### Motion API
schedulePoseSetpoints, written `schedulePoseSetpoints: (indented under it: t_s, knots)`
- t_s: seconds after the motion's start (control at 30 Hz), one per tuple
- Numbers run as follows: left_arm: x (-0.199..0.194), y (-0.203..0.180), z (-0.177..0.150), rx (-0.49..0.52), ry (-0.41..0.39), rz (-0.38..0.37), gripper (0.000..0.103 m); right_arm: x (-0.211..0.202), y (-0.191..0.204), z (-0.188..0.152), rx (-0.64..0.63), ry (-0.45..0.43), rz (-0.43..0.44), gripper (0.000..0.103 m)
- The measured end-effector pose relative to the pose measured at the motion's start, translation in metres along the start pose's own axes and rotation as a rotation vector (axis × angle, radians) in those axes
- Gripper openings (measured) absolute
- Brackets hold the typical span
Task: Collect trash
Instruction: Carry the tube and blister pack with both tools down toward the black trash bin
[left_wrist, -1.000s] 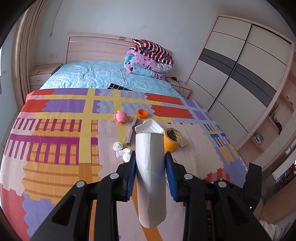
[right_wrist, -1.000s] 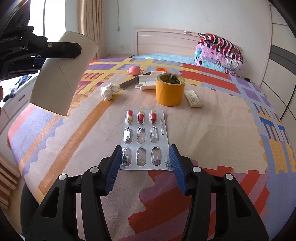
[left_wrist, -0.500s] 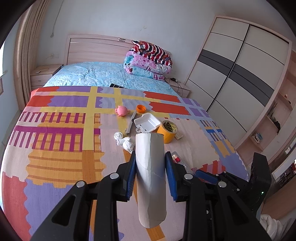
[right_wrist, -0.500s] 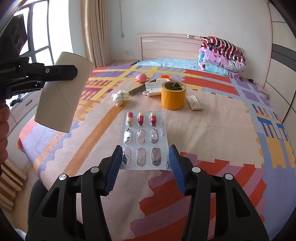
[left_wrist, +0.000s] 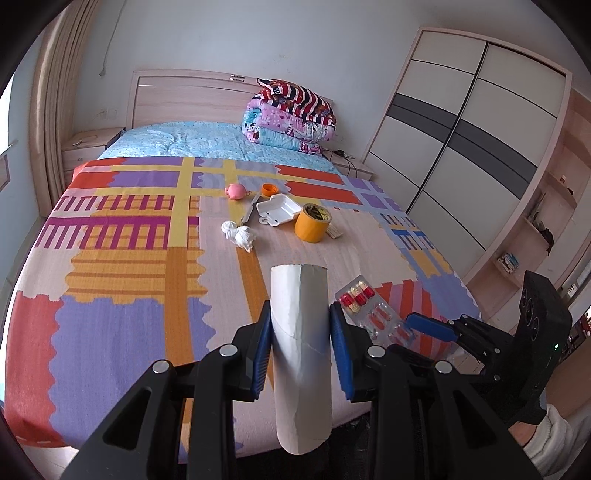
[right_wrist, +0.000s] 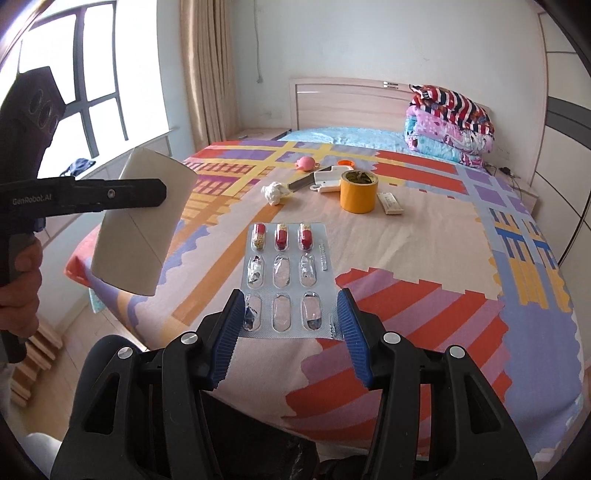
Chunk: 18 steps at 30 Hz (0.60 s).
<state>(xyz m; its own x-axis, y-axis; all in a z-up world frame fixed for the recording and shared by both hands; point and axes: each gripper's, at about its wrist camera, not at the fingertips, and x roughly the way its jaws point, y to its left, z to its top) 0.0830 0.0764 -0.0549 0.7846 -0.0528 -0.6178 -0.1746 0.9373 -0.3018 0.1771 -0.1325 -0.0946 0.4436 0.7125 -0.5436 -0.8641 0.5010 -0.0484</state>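
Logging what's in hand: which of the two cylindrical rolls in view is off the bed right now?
The white cardboard tube, clamped upright in the left gripper. The orange tape roll sits on the blanket beside the white foam box.

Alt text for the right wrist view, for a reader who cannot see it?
The right gripper holds a mostly emptied pill blister pack above a colourful bedspread. At left, the left gripper holds a cardboard tube; a yellow tape roll and crumpled tissue lie beyond.
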Motion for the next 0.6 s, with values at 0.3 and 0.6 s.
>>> schedulePoseSetpoints:
  t_s: [0.3,0.6]
  knots:
    - [-0.014,-0.009,-0.042,0.026,0.04,0.003,0.029,-0.034,0.017,-0.034,-0.048,0.017,0.072,0.051]
    - [-0.002,-0.012,-0.086,0.028,0.142,-0.013,0.029,-0.045,0.043,-0.07,-0.112,0.092,0.166,0.051]
